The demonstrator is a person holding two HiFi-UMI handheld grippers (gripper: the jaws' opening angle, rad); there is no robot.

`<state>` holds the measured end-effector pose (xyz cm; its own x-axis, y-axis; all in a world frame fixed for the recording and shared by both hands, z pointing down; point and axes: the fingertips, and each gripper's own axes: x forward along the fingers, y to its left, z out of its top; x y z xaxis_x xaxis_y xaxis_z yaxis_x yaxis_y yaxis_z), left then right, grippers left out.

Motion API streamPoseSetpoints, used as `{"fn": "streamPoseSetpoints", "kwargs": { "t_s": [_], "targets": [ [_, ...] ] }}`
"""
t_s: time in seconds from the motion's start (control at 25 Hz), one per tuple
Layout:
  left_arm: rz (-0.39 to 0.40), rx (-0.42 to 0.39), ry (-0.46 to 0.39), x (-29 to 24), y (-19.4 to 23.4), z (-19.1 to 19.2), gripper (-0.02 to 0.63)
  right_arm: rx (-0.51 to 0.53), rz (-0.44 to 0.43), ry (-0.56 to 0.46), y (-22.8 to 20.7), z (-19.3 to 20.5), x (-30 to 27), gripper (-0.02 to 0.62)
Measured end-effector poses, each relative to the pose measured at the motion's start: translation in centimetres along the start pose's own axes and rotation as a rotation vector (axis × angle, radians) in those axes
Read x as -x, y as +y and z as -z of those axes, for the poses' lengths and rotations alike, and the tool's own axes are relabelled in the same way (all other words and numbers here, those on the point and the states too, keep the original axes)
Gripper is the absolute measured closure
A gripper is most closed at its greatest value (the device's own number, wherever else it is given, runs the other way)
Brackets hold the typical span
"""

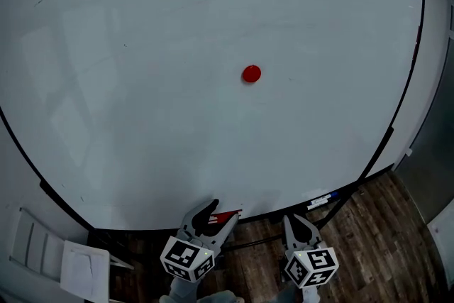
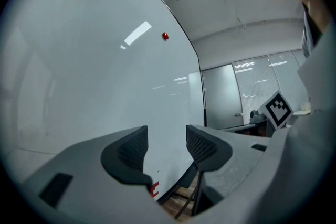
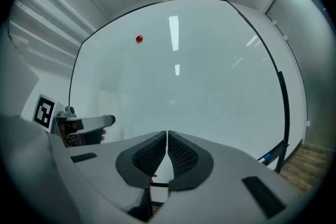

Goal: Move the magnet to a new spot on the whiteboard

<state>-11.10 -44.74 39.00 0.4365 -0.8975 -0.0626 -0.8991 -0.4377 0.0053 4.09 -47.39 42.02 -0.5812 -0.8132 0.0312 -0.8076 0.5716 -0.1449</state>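
One whiteboard, one red magnet, two grippers, namely the left gripper and the right gripper, one pen at the board's lower edge, one small red-and-white item at that same edge, and two marker cubes, one on each gripper.

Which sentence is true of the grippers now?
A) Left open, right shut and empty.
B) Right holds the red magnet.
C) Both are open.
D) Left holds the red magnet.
A: the left gripper has jaws apart, the right gripper has them together on nothing, and the red magnet sits alone on the whiteboard.
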Motion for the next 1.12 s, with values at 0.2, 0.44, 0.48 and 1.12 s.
{"fn": "streamPoseSetpoints", "kwargs": {
  "t_s": [0.2, 0.44, 0.48, 1.12],
  "targets": [
    [-0.031, 0.037, -0.012, 0.5, 0.9, 0.6, 0.373, 0.016, -0.034, 0.005, 0.5, 0.0, -1.2, 0.565],
    [-0.114, 0.04, 0.0, 1.0, 1.5, 1.2, 0.374, 0.037, -0.097, -0.006, 0.4, -1.4, -2.4, 0.565],
    [-0.13, 0.039, 0.001, 1.1, 1.5, 1.3, 0.373, 0.03, -0.115, -0.012, 0.4, -1.7, -2.5, 0.565],
    [-0.363, 0.018, -0.011, -0.1, -0.8, -0.6, 0.373, 0.064, -0.338, 0.0, -1.8, -4.9, -2.4, 0.565]
  ]
}}
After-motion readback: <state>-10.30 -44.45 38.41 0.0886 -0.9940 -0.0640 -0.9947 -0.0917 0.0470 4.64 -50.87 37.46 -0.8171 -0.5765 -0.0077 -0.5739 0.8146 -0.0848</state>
